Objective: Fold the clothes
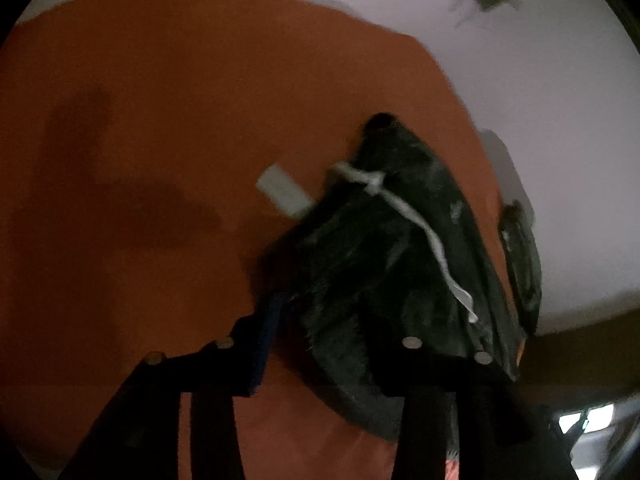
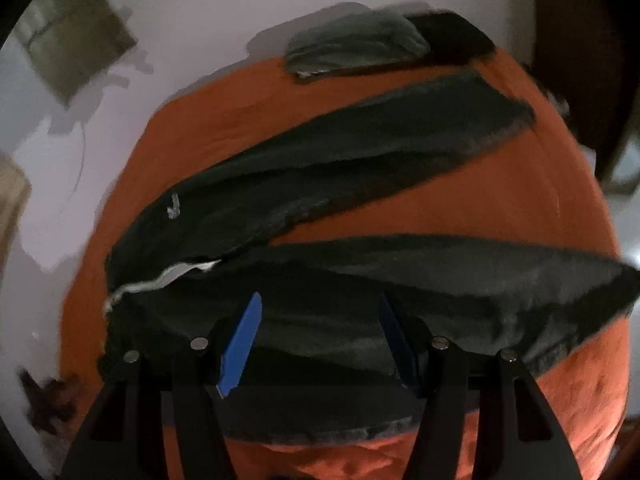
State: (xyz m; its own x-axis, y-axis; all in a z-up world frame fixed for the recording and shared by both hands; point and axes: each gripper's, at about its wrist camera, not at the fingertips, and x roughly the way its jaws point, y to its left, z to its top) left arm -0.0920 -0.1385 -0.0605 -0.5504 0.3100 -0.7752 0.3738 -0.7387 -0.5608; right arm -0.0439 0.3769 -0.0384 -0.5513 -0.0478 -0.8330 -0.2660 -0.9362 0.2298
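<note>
Dark trousers on orange cloth, white surface around it

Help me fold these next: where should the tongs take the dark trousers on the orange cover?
Probably the waistband end, where the pale drawstring shows. The dark trousers lie flat, legs splayed apart, so come from above at that edge and pinch the band.

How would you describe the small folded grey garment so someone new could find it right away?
Start from the orange cloth covering the surface, seen from the right wrist. At its far edge, beyond the long dark trousers, lies the folded grey garment. It is compact, paler than the black piece beside it.
</note>
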